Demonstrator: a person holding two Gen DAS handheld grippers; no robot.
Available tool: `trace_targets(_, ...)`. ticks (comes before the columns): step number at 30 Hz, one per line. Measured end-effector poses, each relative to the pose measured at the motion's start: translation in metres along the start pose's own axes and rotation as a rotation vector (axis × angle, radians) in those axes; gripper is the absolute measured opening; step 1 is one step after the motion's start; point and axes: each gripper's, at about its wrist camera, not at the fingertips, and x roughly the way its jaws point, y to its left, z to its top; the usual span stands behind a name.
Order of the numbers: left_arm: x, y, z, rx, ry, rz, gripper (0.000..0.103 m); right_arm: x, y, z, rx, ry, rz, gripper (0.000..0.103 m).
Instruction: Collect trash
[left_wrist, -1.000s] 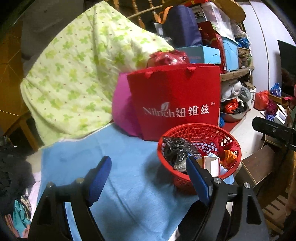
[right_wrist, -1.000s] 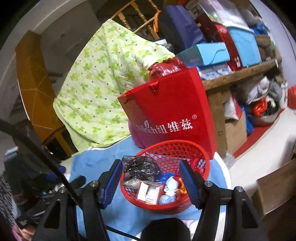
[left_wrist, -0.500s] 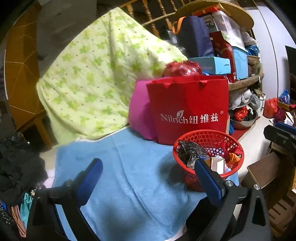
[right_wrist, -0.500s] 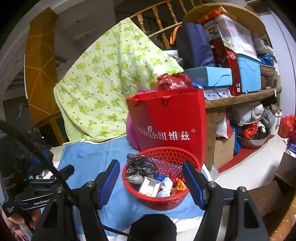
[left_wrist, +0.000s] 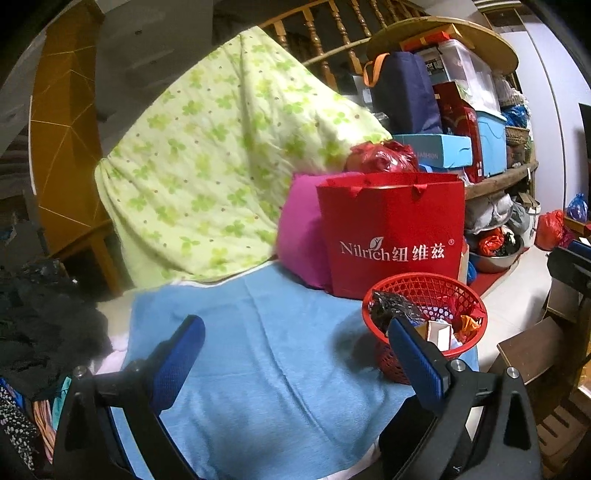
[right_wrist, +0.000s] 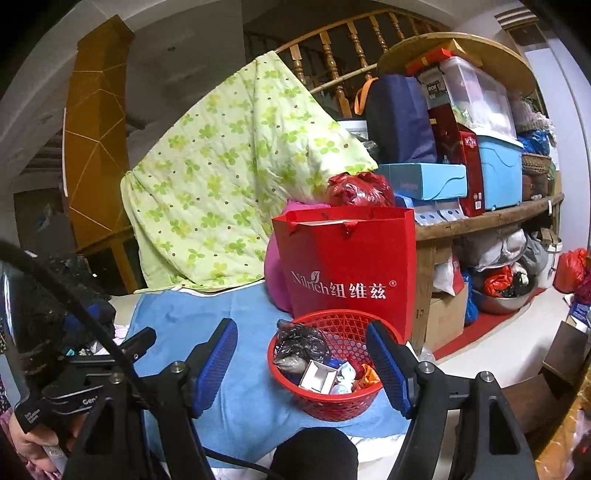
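Note:
A red mesh basket (left_wrist: 439, 291) (right_wrist: 332, 404) stands on a blue towel (left_wrist: 266, 354) (right_wrist: 243, 391) at its right end. It holds a crumpled black bag (right_wrist: 301, 341), a small white box (right_wrist: 317, 376) and colourful wrappers (right_wrist: 364, 374). My left gripper (left_wrist: 295, 336) is open and empty above the towel, left of the basket. My right gripper (right_wrist: 301, 341) is open and empty, with the basket seen between its fingers and beyond them. The left gripper's body (right_wrist: 85, 384) shows at the lower left of the right wrist view.
A red paper bag (left_wrist: 395, 236) (right_wrist: 351, 266) stands just behind the basket, with a pink cushion (left_wrist: 301, 243) beside it. A green flowered quilt (left_wrist: 229, 155) hangs behind. Cluttered shelves (right_wrist: 487, 218) fill the right. Dark clothes (left_wrist: 40, 314) lie at the left.
Both grippers have drawn back and up from the basket, which now looks smaller and farther. More of the towel and room shows. Both stay open.

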Motion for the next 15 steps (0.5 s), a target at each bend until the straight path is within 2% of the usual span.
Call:
trace_targets(4,-0.010,0.001,0.001,0.000,-0.010,0.013,0.099,-0.008,0.004,-0.002,-0.019,0.001,0.006,0.075)
trace_targets(15,-0.028,-0.001,0.001,0.023,-0.015,0.052,0.100,-0.003,-0.004,-0.010,0.036,0.017,0.019,0.075)
